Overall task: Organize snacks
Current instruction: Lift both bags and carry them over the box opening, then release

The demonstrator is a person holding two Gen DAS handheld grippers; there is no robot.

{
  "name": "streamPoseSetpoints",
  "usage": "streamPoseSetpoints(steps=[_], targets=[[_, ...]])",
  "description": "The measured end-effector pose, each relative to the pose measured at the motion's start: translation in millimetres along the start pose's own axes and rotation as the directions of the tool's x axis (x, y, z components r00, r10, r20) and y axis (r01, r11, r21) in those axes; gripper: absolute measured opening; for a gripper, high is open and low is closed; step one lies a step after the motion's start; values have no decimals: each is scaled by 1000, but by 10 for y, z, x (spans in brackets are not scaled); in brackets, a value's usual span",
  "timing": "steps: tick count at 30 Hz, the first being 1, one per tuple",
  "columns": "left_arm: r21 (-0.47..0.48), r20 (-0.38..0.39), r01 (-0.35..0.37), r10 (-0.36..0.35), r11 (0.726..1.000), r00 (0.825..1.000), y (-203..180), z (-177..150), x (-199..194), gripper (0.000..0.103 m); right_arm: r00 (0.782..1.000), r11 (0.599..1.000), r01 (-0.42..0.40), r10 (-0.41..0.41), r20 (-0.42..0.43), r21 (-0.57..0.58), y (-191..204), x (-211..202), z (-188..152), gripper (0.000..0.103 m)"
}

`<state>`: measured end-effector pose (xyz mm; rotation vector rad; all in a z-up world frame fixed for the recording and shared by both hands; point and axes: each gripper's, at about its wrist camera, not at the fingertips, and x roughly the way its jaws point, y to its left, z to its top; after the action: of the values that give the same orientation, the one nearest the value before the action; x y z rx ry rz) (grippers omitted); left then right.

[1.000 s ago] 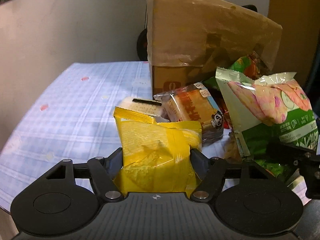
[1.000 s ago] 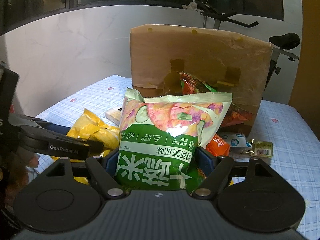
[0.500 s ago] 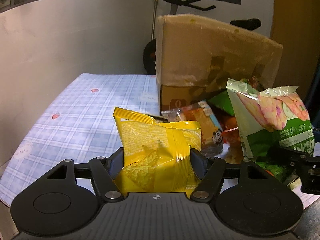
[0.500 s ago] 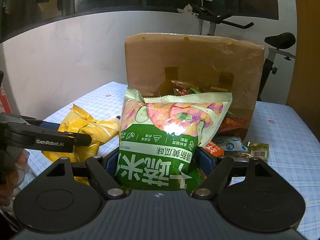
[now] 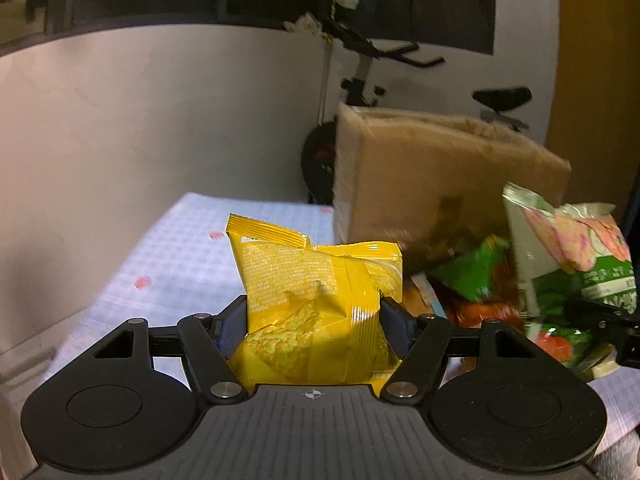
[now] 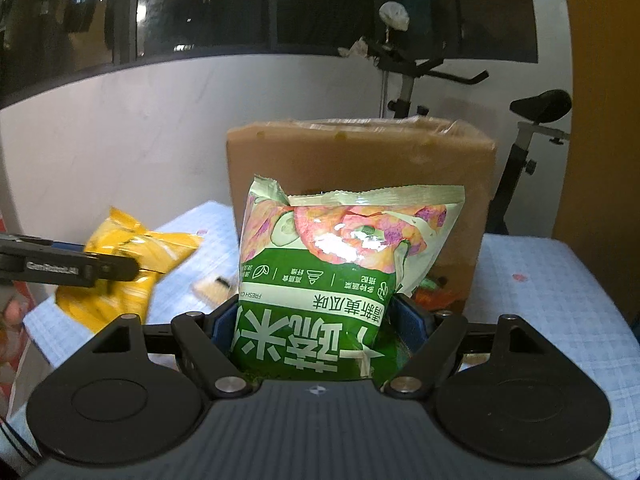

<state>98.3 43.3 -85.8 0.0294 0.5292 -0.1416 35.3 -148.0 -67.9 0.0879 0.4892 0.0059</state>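
Observation:
My left gripper (image 5: 314, 320) is shut on a yellow snack bag (image 5: 316, 304) and holds it above the blue checked table (image 5: 180, 264). My right gripper (image 6: 316, 320) is shut on a green snack bag (image 6: 336, 280) printed with pink chips, held upright. The yellow bag (image 6: 128, 264) shows at the left of the right wrist view, the green bag (image 5: 572, 264) at the right of the left wrist view. A tall cardboard box (image 6: 360, 168) stands on the table behind both bags. Several loose snack packets (image 5: 472, 280) lie at the box's foot.
A small pale packet (image 6: 212, 288) lies flat on the table left of the box. An exercise bike (image 6: 532, 128) stands behind the table by a white wall (image 5: 140, 140). The table's left edge (image 5: 80, 320) drops off near my left gripper.
Both grippers have risen and drawn back from the box with their bags; the box and the loose packets now look lower and farther away.

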Motion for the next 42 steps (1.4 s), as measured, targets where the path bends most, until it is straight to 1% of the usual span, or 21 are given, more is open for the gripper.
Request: streamPoseSetpoints(steps=[4, 7, 12, 16, 19, 23, 26, 29, 32, 36, 38, 42], targets=[[-22, 30, -14, 15, 1000, 999, 106, 168, -61, 72, 999, 1000, 11, -11, 36, -2, -59, -20, 134, 79], [-28, 62, -10, 12, 1000, 998, 109, 299, -103, 72, 998, 1000, 15, -15, 60, 4, -127, -14, 280, 79], [-3, 120, 3, -2, 1000, 993, -7, 585, -123, 72, 993, 1000, 14, -15, 114, 2, -232, -17, 551, 79], [7, 182, 33, -33, 999, 983, -145, 896, -94, 72, 986, 1000, 12, -11, 169, -1, -356, -1, 848, 79], [16, 220, 52, -54, 999, 974, -289, 1136, 9, 72, 979, 1000, 6, -8, 205, 6, -488, 63, 1101, 79], [39, 260, 68, -76, 997, 963, -533, 1464, 271, 72, 968, 1000, 20, -15, 251, -17, -641, 233, 1444, 79], [50, 265, 67, -78, 996, 961, -690, 1694, 512, 72, 955, 999, 39, -27, 294, -36, -758, 420, 1673, 79], [57, 267, 63, -76, 996, 961, -801, 1865, 736, 72, 948, 997, 53, -31, 318, -62, -872, 665, 1818, 79], [67, 253, 61, -76, 996, 965, -893, 1965, 911, 72, 953, 992, 79, -45, 300, -103, -950, 951, 1891, 79], [81, 207, 64, -79, 995, 975, -963, 2043, 1179, 72, 975, 992, 81, -59, 213, -100, -1086, 1300, 1923, 79], [84, 184, 64, -78, 994, 980, -971, 2073, 1310, 72, 983, 993, 79, -63, 170, -91, -1151, 1412, 1914, 79], [106, 145, 54, -69, 993, 987, -1024, 2047, 1467, 72, 991, 991, 74, -61, 118, -107, -1224, 1574, 1837, 79]])
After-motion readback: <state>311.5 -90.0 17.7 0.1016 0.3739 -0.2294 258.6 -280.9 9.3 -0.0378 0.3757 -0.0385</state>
